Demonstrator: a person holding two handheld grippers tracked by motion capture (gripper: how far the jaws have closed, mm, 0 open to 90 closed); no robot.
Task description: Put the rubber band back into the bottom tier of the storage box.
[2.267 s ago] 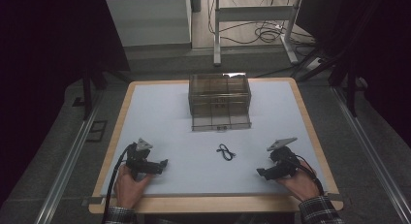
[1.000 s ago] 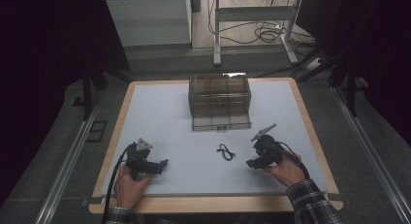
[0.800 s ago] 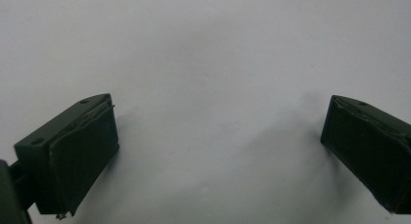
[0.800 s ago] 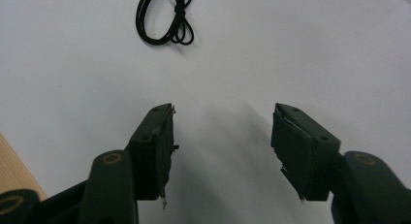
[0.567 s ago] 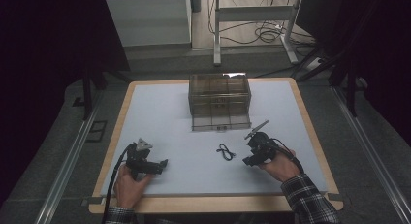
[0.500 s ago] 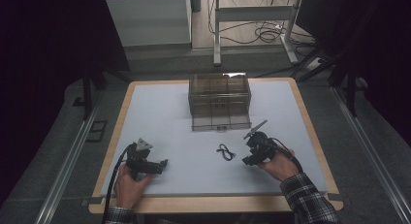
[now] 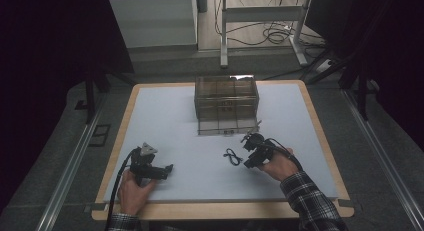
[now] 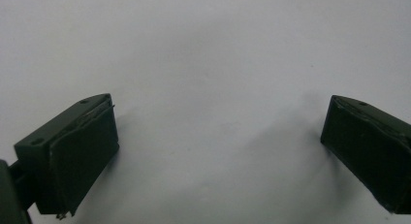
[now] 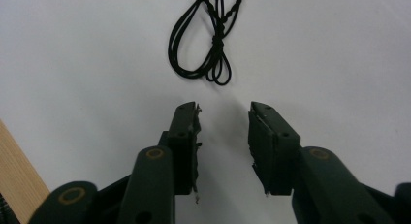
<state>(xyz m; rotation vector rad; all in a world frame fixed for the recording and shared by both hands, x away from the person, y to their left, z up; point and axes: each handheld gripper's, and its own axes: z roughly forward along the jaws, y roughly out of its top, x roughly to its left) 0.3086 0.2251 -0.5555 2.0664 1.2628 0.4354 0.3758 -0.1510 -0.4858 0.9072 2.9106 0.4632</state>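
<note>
A small black knotted cord (image 7: 232, 156) (image 9: 206, 42) lies on the white table top (image 7: 200, 141), in front of the clear plastic box (image 7: 226, 103). My right gripper (image 7: 249, 158) (image 9: 223, 117) sits just to the right of the cord, pointing at it. Its jaws have just been closing and stand narrowly apart with nothing between them; the cord lies a short way beyond the tips. My left gripper (image 7: 167, 169) (image 8: 218, 141) rests near the front left of the table, jaws wide open over bare surface.
The clear box has inner dividers and stands at the back middle of the table. The table's wooden rim (image 7: 220, 210) runs along the front. Cables and desk legs (image 7: 260, 26) lie on the floor behind.
My right gripper has moved left, toward the cord, and its jaws have narrowed. The left gripper has stayed put.
</note>
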